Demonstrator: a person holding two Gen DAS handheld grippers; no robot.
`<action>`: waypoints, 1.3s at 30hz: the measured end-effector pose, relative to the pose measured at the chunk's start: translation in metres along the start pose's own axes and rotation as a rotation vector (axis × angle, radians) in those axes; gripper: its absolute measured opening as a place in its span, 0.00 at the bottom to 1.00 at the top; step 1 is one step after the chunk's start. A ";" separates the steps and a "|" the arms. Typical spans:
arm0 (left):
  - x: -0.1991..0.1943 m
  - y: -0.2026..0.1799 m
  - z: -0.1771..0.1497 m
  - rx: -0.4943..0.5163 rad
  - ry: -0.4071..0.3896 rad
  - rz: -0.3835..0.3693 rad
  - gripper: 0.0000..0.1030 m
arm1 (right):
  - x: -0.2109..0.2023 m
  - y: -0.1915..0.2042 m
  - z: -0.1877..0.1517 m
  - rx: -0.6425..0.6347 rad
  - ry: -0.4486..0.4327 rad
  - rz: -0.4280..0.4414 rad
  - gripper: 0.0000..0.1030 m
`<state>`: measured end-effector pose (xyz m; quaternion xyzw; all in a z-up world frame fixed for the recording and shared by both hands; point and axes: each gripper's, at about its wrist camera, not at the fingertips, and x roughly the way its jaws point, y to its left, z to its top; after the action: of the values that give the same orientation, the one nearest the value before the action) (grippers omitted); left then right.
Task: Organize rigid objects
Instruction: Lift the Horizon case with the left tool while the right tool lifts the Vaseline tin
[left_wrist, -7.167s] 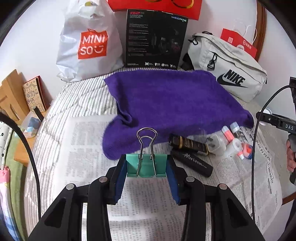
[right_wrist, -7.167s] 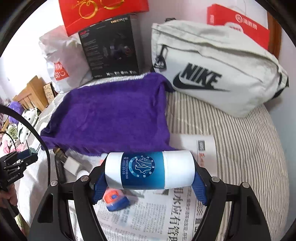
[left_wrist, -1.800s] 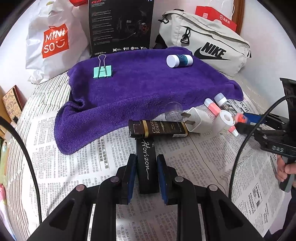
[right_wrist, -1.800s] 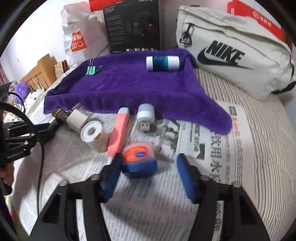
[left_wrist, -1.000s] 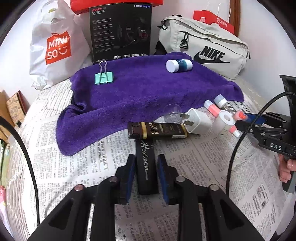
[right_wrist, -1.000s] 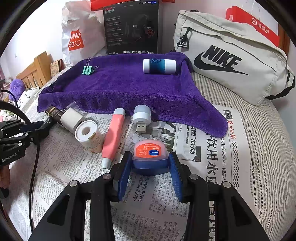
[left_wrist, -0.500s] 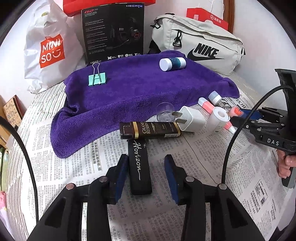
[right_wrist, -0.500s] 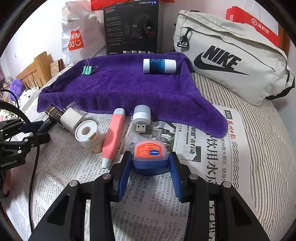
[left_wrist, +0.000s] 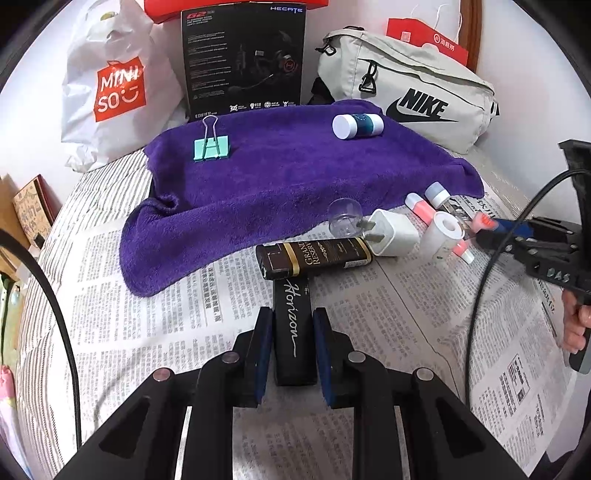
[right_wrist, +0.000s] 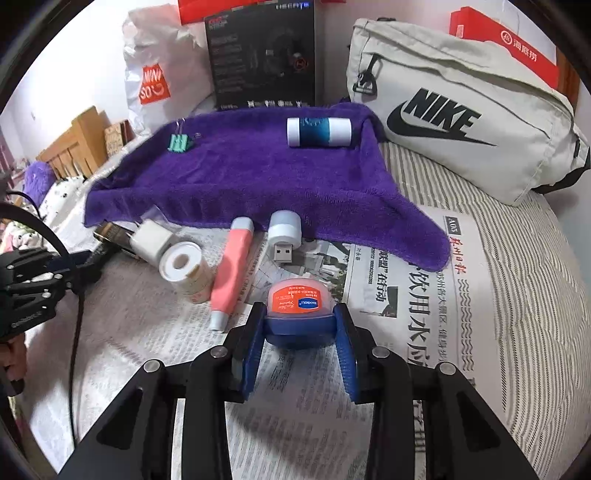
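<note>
Your left gripper (left_wrist: 291, 347) has just re-closed on the rigid, slick black box (left_wrist: 294, 330); your right gripper (right_wrist: 300, 334) clamps the smooth balm jar (right_wrist: 300, 314) mid-body.

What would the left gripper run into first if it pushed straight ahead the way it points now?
The left gripper, already shut on the black Horizon box, would probably drive that box's far end into the dark Grand Reserve box lying crosswise just ahead; the two look touching or nearly so, though depth is unclear.
</note>
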<state>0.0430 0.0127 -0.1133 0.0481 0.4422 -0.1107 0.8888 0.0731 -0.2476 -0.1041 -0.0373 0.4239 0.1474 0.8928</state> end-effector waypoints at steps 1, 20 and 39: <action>-0.001 0.001 0.000 0.000 0.003 0.003 0.21 | -0.002 -0.002 0.000 0.002 0.001 0.002 0.35; -0.025 0.033 -0.011 -0.099 0.023 0.053 0.20 | -0.016 -0.001 0.003 0.010 -0.006 0.044 0.35; -0.047 0.036 0.029 -0.116 -0.060 0.005 0.20 | -0.024 0.007 0.032 0.002 -0.029 0.079 0.35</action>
<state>0.0469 0.0499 -0.0584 -0.0058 0.4209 -0.0838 0.9032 0.0806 -0.2400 -0.0645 -0.0177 0.4124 0.1825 0.8923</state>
